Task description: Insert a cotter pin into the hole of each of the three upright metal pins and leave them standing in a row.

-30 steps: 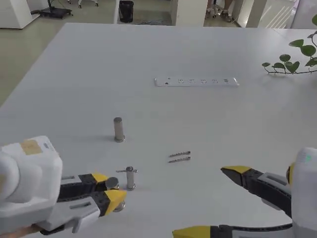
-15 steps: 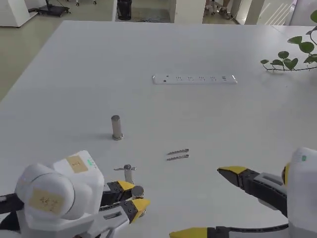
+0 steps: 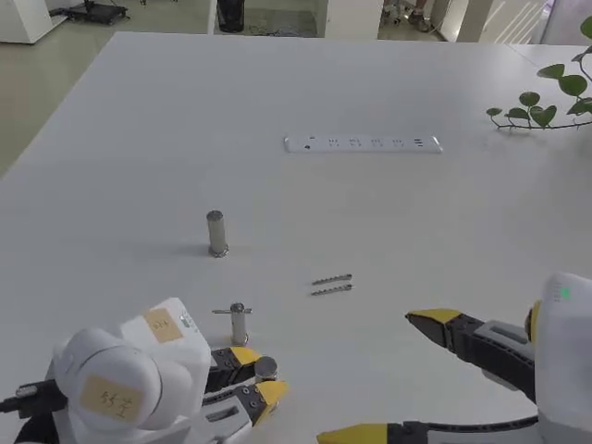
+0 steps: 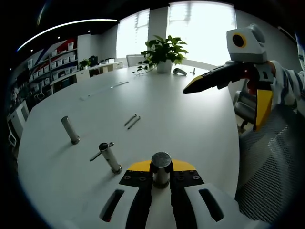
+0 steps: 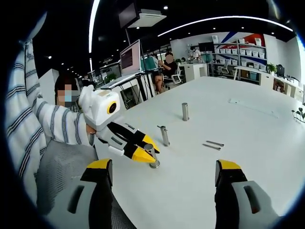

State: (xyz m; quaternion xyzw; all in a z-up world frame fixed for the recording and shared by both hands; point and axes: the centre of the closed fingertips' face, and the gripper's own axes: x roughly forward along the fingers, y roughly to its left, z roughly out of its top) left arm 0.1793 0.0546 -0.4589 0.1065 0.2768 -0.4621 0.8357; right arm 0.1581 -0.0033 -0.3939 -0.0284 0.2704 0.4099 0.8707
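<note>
Down at the table (image 3: pixel 388 213), the left gripper (image 3: pixel 259 377) clamps an upright metal pin (image 4: pixel 161 164) beside a cotter-fitted pin (image 3: pixel 238 322); the right gripper (image 3: pixel 370 375) hovers level, jaws wide, near two loose cotter pins (image 3: pixel 332 285).

White table (image 3: pixel 370 74); bright windows (image 4: pixel 200 24); wall shelving (image 5: pixel 248 57); ceiling light strips (image 5: pixel 93 28).

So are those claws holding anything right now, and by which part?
The left gripper clamps an upright metal pin by its shaft, just below the top. The right gripper is open, holding nothing.
</note>
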